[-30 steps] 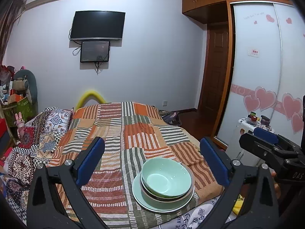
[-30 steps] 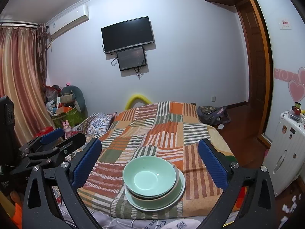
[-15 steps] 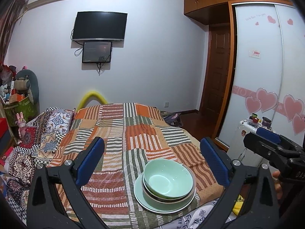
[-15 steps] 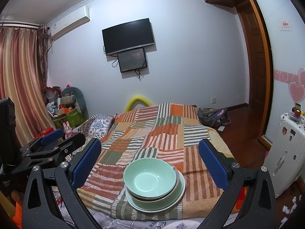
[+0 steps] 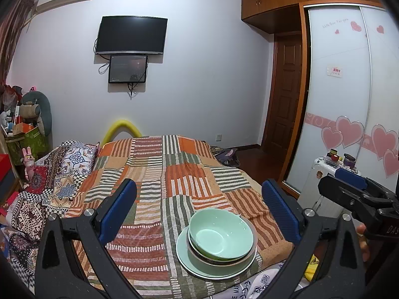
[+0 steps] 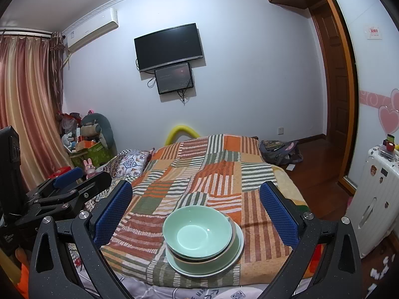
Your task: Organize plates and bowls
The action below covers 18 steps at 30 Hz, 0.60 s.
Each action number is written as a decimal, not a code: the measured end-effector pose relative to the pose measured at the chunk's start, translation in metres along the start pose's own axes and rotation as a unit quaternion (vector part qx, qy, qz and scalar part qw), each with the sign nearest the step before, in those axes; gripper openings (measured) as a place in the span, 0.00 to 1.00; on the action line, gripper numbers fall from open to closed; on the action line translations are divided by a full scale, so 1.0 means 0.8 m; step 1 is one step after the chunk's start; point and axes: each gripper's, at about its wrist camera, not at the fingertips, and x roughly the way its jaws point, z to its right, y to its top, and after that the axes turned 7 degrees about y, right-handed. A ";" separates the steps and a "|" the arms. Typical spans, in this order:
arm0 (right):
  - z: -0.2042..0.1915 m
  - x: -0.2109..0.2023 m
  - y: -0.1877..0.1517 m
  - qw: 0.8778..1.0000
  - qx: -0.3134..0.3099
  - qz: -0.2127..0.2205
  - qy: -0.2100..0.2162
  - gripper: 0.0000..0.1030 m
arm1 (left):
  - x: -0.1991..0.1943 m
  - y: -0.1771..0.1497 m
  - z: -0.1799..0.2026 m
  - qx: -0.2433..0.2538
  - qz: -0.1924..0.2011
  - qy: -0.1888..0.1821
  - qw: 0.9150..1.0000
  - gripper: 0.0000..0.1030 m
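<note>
Patchwork striped quilt [image 5: 174, 174] covers the bed, wall-mounted TV [image 5: 131, 35] beyond. Lower centre: green bowl [image 6: 198, 231] nested in a darker bowl [image 6: 212, 258] on a green plate [image 6: 234, 254]. Left gripper [image 5: 199, 208] and right gripper [image 6: 195, 209] both spread wide, empty, above the stack. Only right view shows curtain [image 6: 22, 104]; only left shows heart-patterned wardrobe door [image 5: 349, 114].

A green bowl [image 6: 198, 234] sits on a darker bowl [image 6: 232, 243] and a green plate [image 6: 238, 251] on the striped blanket [image 6: 219, 174]. The right gripper [image 6: 195, 209] is wide open above them.
</note>
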 end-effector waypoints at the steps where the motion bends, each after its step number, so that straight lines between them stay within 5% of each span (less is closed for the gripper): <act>1: -0.001 -0.001 0.001 1.000 0.000 0.000 0.000 0.99 | -0.001 0.000 0.000 0.000 0.000 0.000 1.000 0.99; 18: -0.003 -0.001 0.001 1.000 0.000 0.001 0.002 0.99 | -0.005 0.003 0.004 0.008 0.013 -0.005 1.000 1.00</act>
